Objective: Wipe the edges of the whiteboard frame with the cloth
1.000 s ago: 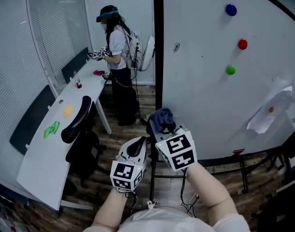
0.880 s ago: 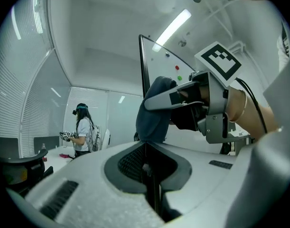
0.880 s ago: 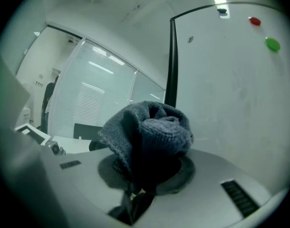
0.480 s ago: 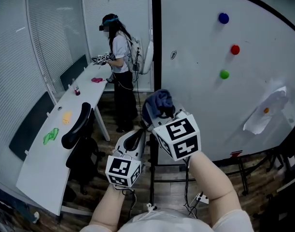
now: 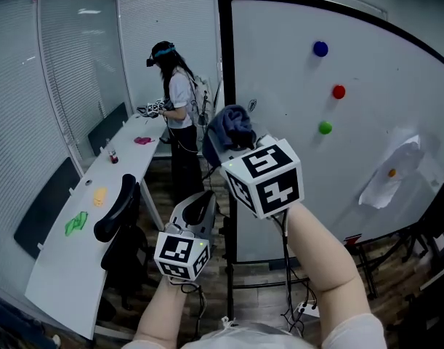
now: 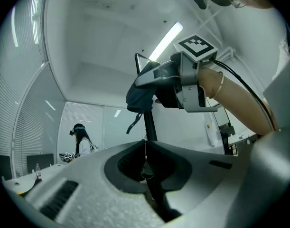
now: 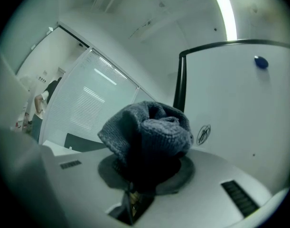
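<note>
Evidently the right gripper (image 5: 225, 147) is held high, just beside the black upright of the whiteboard frame (image 5: 226, 64), so its cloth (image 5: 229, 126) can meet that edge; its jaws pinch the cloth's lower part. The cloth is a blue-grey knit, bunched into a loose ball, while the left gripper (image 5: 204, 206) hangs low, jaws together on nothing.

The right hand-held gripper (image 5: 229, 145) is up in front of the whiteboard (image 5: 309, 180), with a bunched dark-blue cloth (image 5: 231, 125) at its tip. The cloth sits against or just beside the black frame (image 5: 226, 64) on the board's left edge; contact is hard to judge from this angle. The left hand-held gripper (image 5: 198, 211) hangs lower, near the frame's bottom stretch. Blue (image 5: 320, 49), red (image 5: 338, 91) and green (image 5: 324, 128) magnets dot the board. A person (image 5: 174, 100) stands at the long white surface (image 5: 62, 260).
</note>
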A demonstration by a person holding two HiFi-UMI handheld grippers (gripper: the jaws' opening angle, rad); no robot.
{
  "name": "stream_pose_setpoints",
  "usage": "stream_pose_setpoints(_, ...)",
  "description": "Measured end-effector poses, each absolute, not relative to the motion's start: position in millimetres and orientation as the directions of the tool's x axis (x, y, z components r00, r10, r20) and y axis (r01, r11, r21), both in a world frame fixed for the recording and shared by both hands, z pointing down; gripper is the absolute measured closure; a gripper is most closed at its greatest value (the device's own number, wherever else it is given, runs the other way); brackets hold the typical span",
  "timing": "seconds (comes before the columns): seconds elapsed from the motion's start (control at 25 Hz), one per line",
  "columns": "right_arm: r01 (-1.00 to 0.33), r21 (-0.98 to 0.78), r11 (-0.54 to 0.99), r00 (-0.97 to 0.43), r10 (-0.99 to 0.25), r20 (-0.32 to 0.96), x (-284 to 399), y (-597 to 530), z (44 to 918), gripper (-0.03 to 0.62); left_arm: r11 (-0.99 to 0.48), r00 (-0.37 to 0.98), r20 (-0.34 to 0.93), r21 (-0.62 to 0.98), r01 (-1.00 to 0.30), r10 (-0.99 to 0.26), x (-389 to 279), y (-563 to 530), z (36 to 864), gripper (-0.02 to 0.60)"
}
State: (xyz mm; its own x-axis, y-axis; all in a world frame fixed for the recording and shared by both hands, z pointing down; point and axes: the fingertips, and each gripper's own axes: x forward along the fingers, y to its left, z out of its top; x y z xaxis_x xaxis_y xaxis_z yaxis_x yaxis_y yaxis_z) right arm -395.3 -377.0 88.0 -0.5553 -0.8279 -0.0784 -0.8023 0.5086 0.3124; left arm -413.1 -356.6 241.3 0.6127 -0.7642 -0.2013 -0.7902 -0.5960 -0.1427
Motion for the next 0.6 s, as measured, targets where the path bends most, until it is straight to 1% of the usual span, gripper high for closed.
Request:
stream_pose_setpoints(0.2,-0.811,0.327,0.485,-0.539,-0.837,-0.095,-393,-375,64,0.522,-0.606,0.628,-0.216,-0.165,-0.778,-0.748,-410,-355,228,0.561)
stream_pose_setpoints(0.6,-0.839,0.311,0.447,-0.512,-0.843,-0.168,-387,-375,6,0.522,-0.616,0.643,-0.240,-0.187,-0.765,-0.727,-408,-360,206,0.561)
